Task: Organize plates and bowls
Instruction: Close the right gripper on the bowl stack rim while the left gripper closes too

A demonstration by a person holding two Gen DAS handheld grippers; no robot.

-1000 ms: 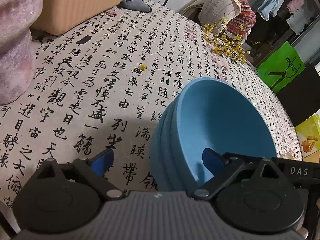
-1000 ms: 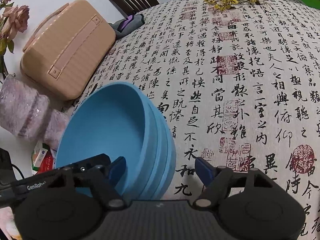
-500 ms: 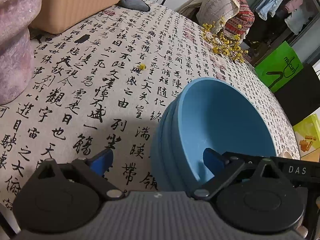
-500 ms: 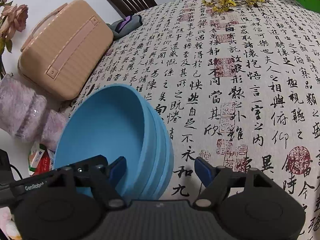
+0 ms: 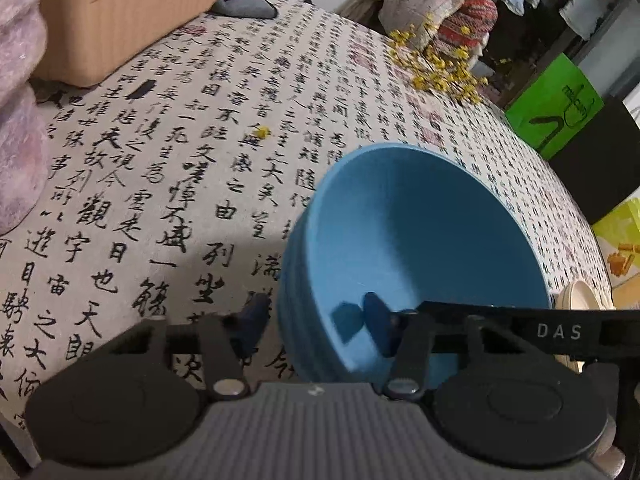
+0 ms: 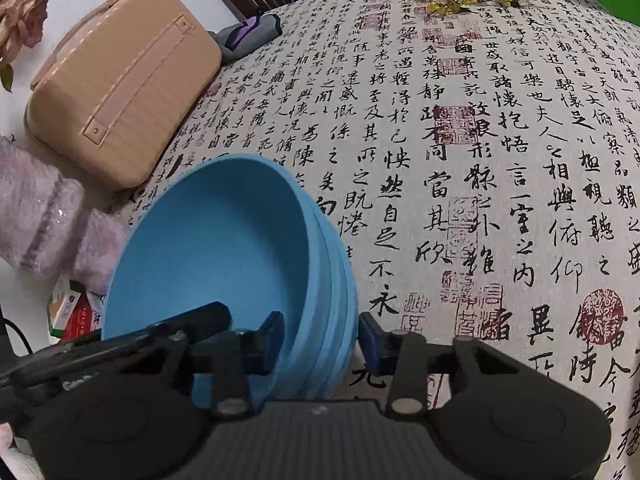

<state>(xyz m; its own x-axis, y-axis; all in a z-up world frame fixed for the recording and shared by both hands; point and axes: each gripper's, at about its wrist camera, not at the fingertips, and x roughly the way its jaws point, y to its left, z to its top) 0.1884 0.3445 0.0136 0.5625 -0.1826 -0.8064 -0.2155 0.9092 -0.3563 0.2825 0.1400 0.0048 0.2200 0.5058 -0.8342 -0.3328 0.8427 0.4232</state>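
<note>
1. The nested stack of sky-blue plastic bowls point(image 5: 420, 240) is sitting on the calligraphy-print tablecloth point(image 5: 168, 184), well apart from the tan hard case point(image 6: 120, 96).
2. The left gripper point(image 5: 316, 320) is closing astride the stack's wall, not yet visibly pinching.
3. The right gripper point(image 6: 320, 336) is closing likewise on the opposite wall.
4. Best squeezing evenly, then lifting level together.

Tablecloth point(image 6: 500, 160) lies open right of the bowl stack point(image 6: 208, 248); suitcase point(image 6: 120, 92) blocks behind it.
</note>
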